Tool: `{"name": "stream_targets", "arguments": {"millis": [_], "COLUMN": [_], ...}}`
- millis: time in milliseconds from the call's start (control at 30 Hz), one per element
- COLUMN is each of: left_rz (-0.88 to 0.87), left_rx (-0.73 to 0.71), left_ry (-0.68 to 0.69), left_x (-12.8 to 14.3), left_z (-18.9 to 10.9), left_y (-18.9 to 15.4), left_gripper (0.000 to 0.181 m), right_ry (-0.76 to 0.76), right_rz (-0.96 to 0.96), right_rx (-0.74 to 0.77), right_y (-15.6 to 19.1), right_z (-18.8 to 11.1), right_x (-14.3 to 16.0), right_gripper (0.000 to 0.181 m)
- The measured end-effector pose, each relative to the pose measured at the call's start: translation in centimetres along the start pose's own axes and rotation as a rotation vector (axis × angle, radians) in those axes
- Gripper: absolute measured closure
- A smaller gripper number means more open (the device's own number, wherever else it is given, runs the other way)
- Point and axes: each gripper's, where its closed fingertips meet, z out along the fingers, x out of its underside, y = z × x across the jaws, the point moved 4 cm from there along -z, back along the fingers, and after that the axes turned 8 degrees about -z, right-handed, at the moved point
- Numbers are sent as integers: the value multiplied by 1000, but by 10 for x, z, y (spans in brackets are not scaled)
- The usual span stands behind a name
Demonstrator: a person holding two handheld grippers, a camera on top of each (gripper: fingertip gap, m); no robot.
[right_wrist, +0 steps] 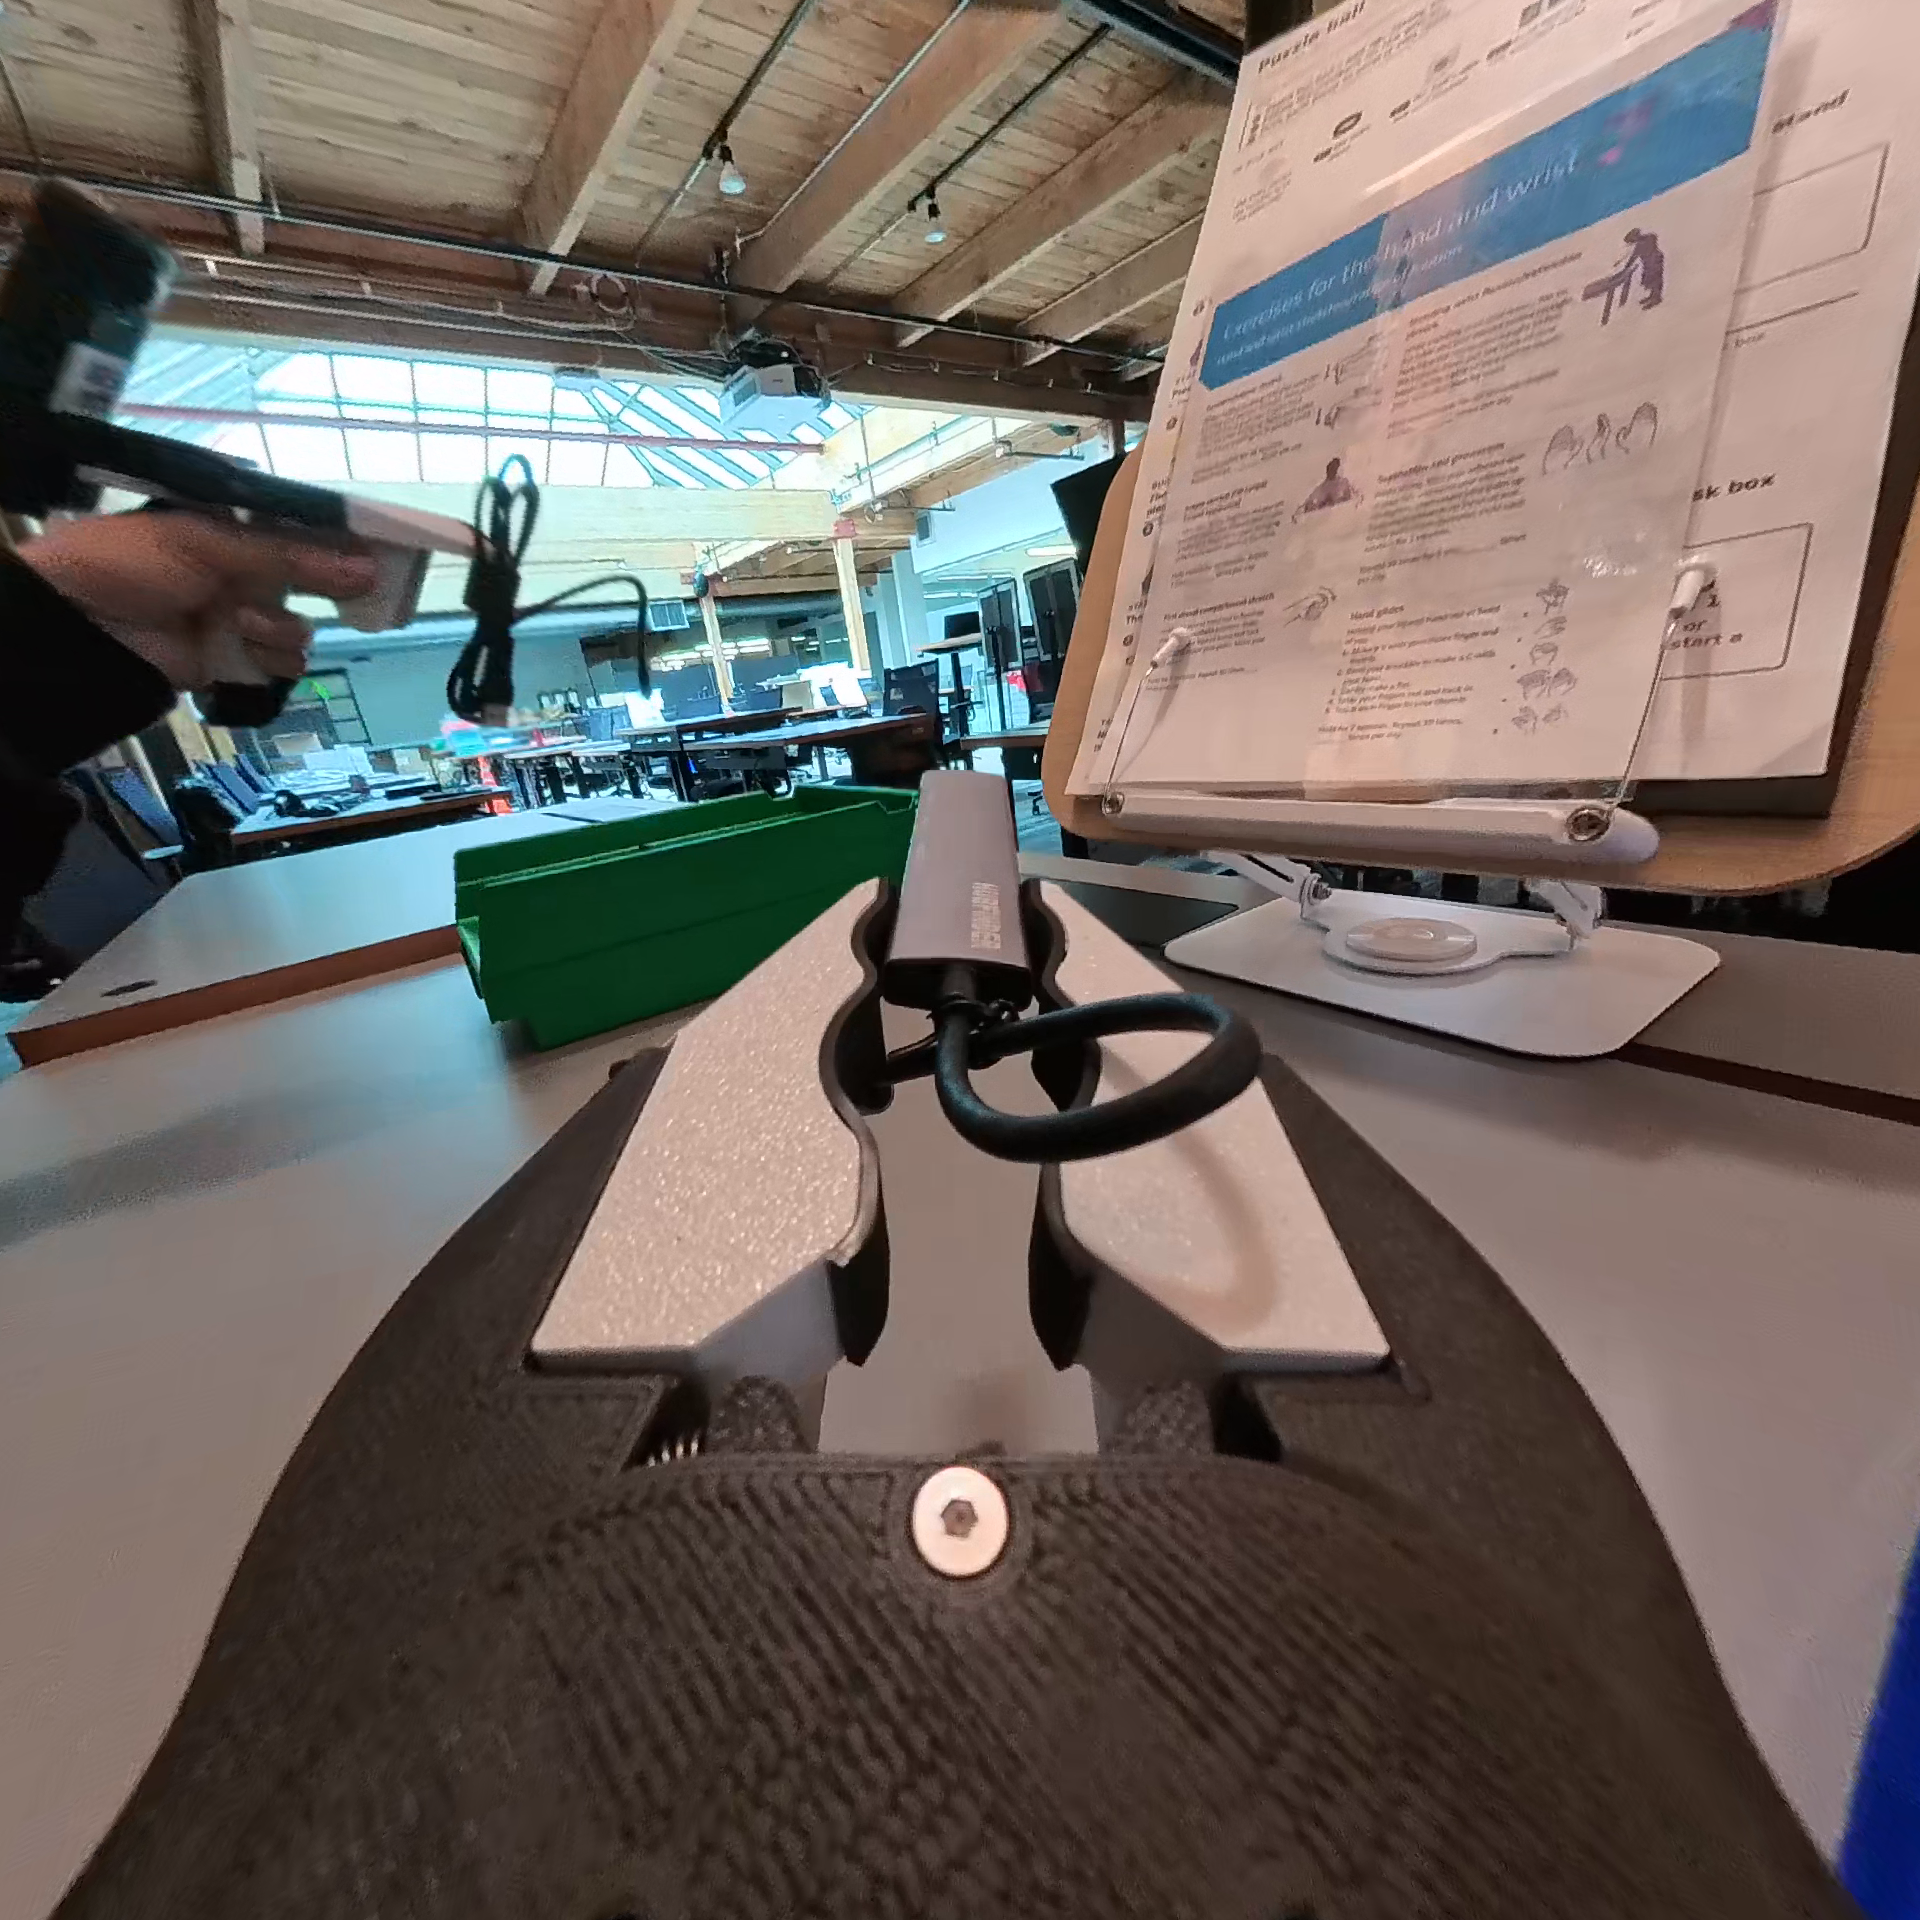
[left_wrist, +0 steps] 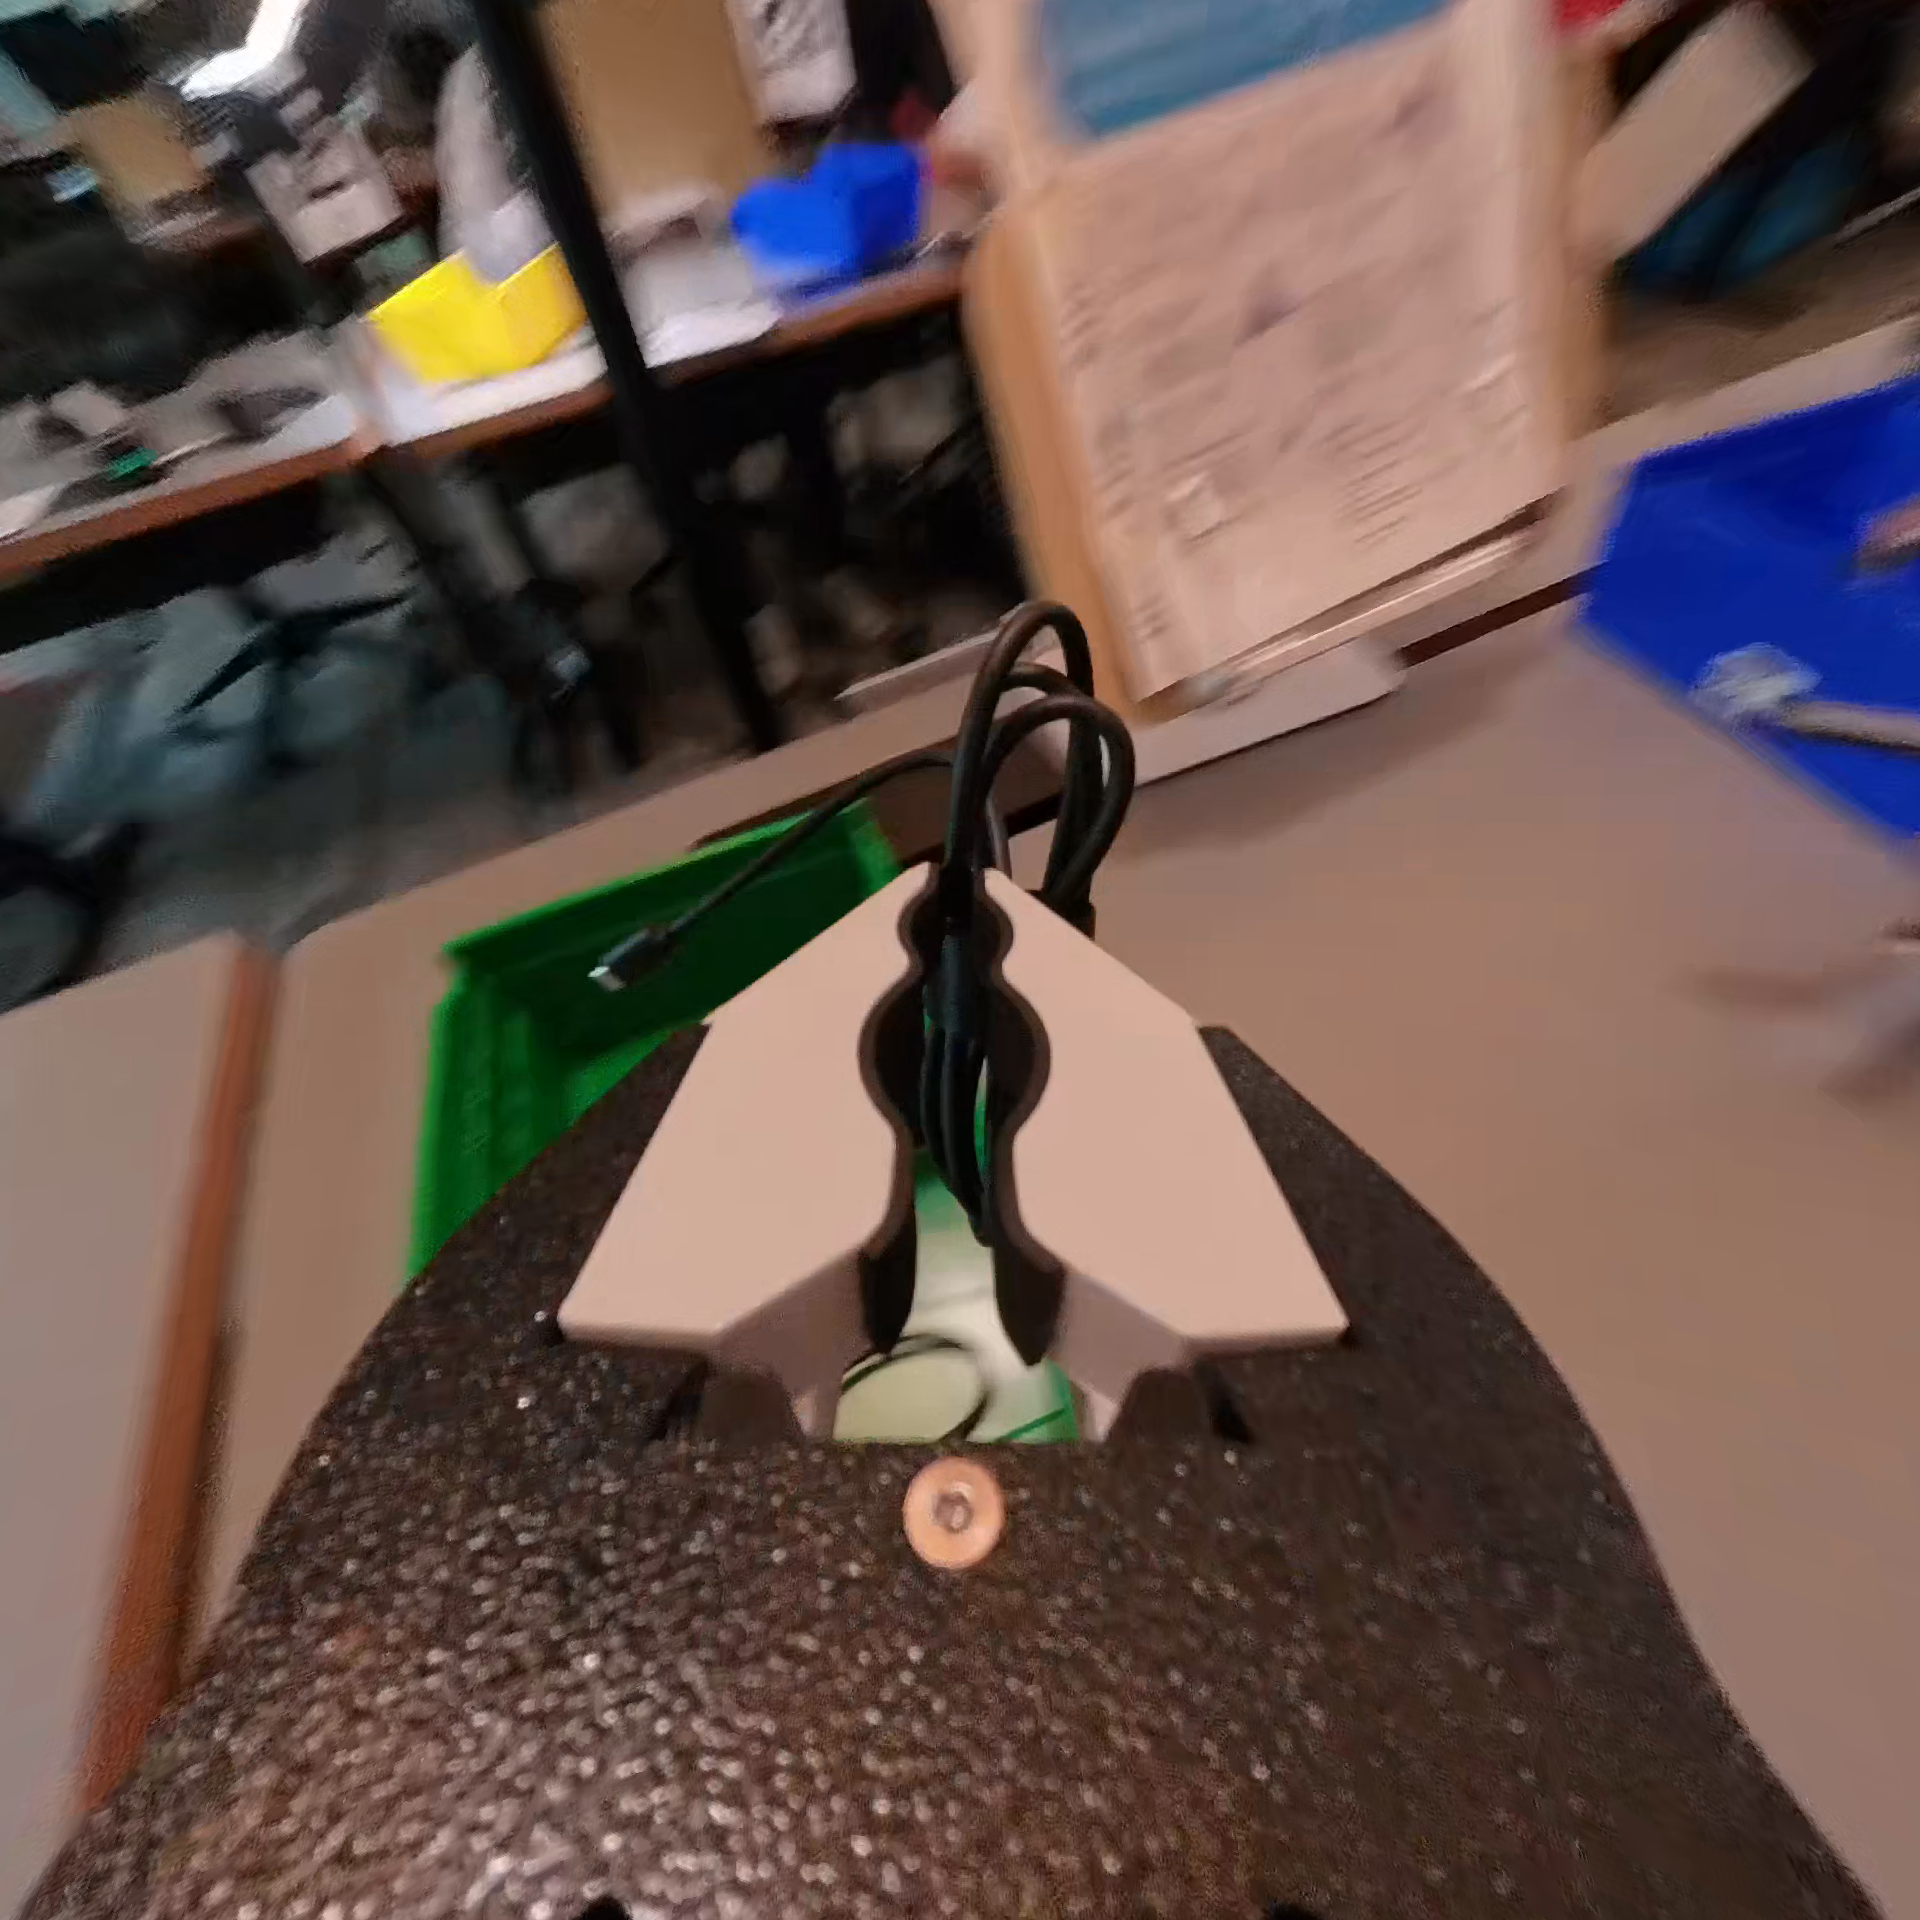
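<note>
My left gripper [left_wrist: 951, 914] is shut on a bundled black cable [left_wrist: 1039, 748], held in the air above a green bin [left_wrist: 665, 914] on the table. A loose plug end [left_wrist: 634, 961] hangs out to the left over the bin. My right gripper [right_wrist: 956, 914] is shut on a slim grey metal hub [right_wrist: 961, 883] with a short black cable loop [right_wrist: 1091, 1081] at its near end, low over the table. In the right wrist view the left gripper [right_wrist: 416, 561] and its black cable bundle [right_wrist: 494, 592] show at the upper left, above and left of the green bin [right_wrist: 675, 894].
A document stand [right_wrist: 1455, 935] with printed sheets stands on the table at the right, also blurred in the left wrist view [left_wrist: 1299, 395]. A blue bin [left_wrist: 1766, 582] sits at the far right. A table seam [left_wrist: 208, 1195] runs at the left. Shelves and desks lie beyond.
</note>
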Motion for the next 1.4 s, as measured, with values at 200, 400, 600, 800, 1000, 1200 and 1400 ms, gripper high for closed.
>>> {"name": "stream_targets", "arguments": {"millis": [200, 400, 600, 800, 1000, 1200, 1400], "left_rz": [138, 517, 602, 79, -139, -316, -365], "left_rx": [600, 912, 1028, 705, 581, 557, 516], "left_ry": [-151, 57, 330, 339, 575, 631, 665], "left_x": [16, 125, 176, 139, 179, 190, 192], "left_z": [5, 29, 29, 64, 96, 119, 127], "left_y": [-130, -215, -215, -202, -236, -236, -230], "left_gripper": [180, 180, 174, 158, 147, 145, 145], "right_ry": [-52, -81, -92, -91, -71, -70, -57], "right_rz": [16, 21, 38, 19, 9, 6, -4], "right_rx": [18, 53, 60, 51, 40, 35, 24], "right_y": [-5, -15, -20, -19, -15, -16, -14], "right_z": [-6, -14, -16, -15, -13, -13, -12], "right_x": [-14, -20, -22, -25, -19, -19, -17], "right_gripper": [158, 158, 159, 158, 158, 158, 158]}}
